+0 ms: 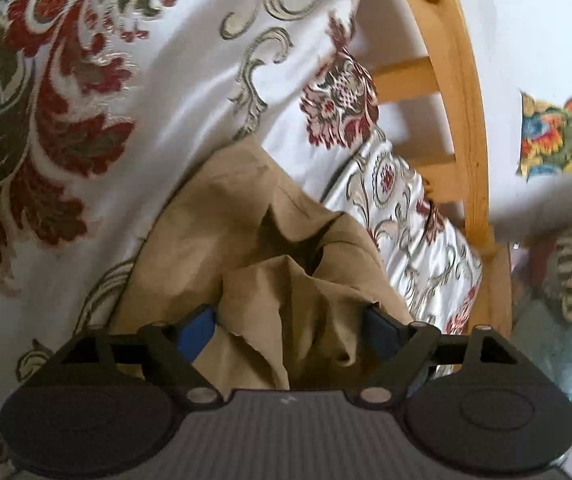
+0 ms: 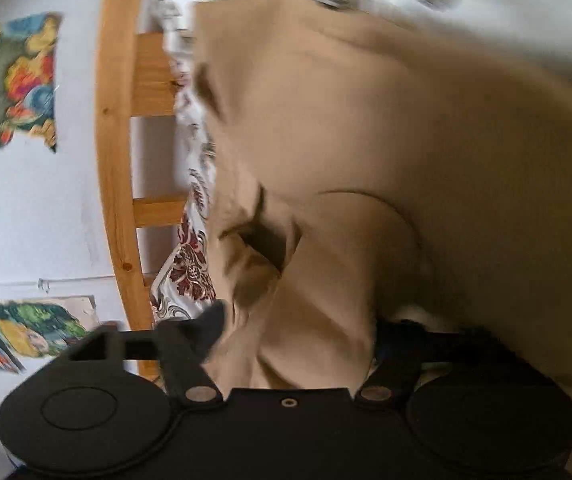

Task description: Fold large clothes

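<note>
**Ana:** Tan cloth, a large garment [image 1: 246, 216], lies bunched on the floral bedspread [image 1: 126, 80] at lower centre of the left wrist view. The left tongs [image 1: 288, 326] stand spread, a loose ridge of cloth between them, unpinched.

**Ben:** And the right wrist view?

**Ana:** Blurred. The garment fills the centre and right, with a wooden bed frame [image 2: 116, 160] at left. The right tongs [image 2: 298, 332] are half spread with cloth between; I cannot tell whether they pinch it.

**Ben:** Progress?

**Ana:** Early, I judge: crumpled, no neat fold visible.
</note>
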